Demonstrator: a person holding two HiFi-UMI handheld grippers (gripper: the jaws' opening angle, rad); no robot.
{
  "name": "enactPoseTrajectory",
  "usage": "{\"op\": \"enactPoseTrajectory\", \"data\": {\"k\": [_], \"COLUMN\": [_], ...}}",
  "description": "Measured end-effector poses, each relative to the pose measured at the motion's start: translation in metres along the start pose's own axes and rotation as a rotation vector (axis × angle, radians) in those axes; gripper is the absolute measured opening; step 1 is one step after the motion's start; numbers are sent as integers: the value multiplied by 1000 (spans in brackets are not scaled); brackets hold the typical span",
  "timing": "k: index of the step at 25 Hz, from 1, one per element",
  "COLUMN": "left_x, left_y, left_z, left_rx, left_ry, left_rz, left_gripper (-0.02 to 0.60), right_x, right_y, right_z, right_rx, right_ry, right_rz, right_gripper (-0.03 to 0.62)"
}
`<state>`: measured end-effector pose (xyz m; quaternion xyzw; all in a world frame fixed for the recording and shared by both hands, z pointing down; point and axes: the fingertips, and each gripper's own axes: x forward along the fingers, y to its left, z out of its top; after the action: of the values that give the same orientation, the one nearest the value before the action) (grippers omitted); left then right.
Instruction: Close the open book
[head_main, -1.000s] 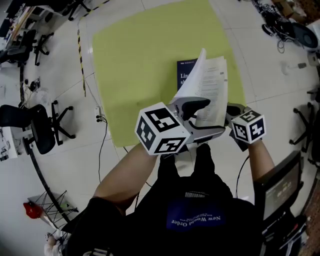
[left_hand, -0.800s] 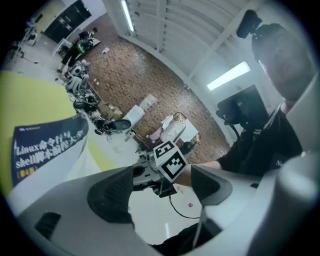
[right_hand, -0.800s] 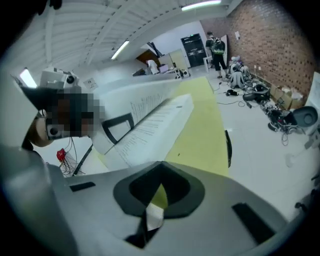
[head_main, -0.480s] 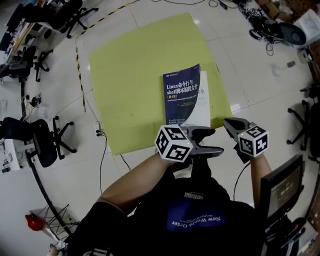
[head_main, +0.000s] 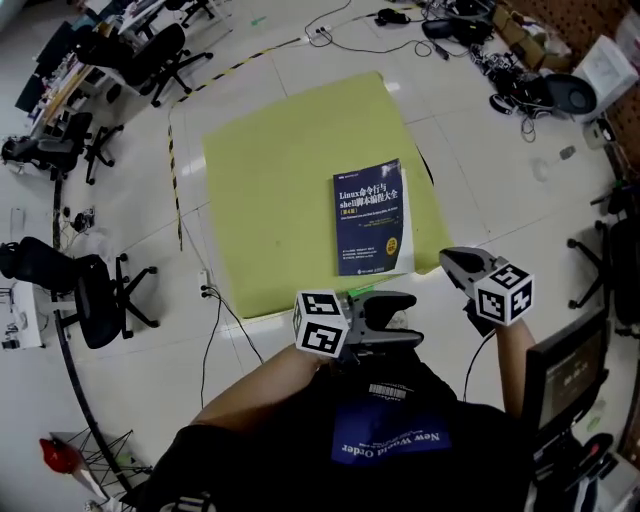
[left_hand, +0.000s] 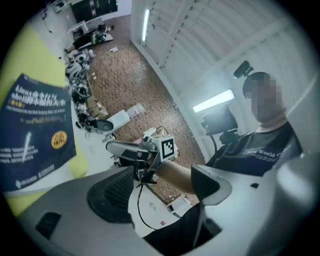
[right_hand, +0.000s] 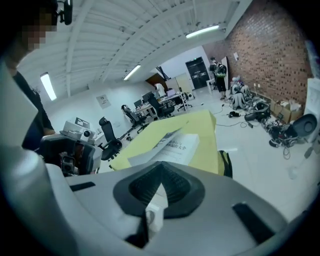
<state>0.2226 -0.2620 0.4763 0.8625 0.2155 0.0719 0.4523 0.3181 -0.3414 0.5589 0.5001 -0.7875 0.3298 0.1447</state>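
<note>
A blue book (head_main: 372, 217) lies closed, front cover up, on the right part of a yellow-green mat (head_main: 280, 190) on the floor. Both grippers hang near my body, short of the mat's near edge and clear of the book. My left gripper (head_main: 410, 318) points right, its jaws apart with nothing between them. The right gripper (head_main: 447, 258) points toward the book's near right corner, its jaws pressed together. In the left gripper view the book (left_hand: 32, 135) fills the left side beyond the open left gripper (left_hand: 160, 185). The right gripper view shows the book (right_hand: 175, 145) beyond the right gripper (right_hand: 160, 167).
Black office chairs (head_main: 80, 285) stand on the white tiled floor at the left. Cables and dark equipment (head_main: 555, 92) crowd the upper right. A striped tape line (head_main: 176, 180) runs along the mat's left side. A monitor (head_main: 560, 378) is at my right.
The book's raised pages and cover have dropped shut, so it now lies closed. Both grippers have pulled back from the book toward my body.
</note>
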Motion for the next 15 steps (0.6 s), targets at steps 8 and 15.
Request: {"op": "enactPoseTrajectory", "data": {"k": [8,15], "left_x": [-140,-252], "left_y": [-83,-169], "left_z": [83,110], "left_rx": [338,601], "left_ry": [-374,-552], "left_rz": [221,519], "left_gripper": [362,208], "right_x": [-19,-52], "right_y": [87,170], "right_z": [82,167], "right_rx": [-151,-278], "right_ry": [-167,-356], "right_rz": [42,112], "right_gripper": [-14,-14]}}
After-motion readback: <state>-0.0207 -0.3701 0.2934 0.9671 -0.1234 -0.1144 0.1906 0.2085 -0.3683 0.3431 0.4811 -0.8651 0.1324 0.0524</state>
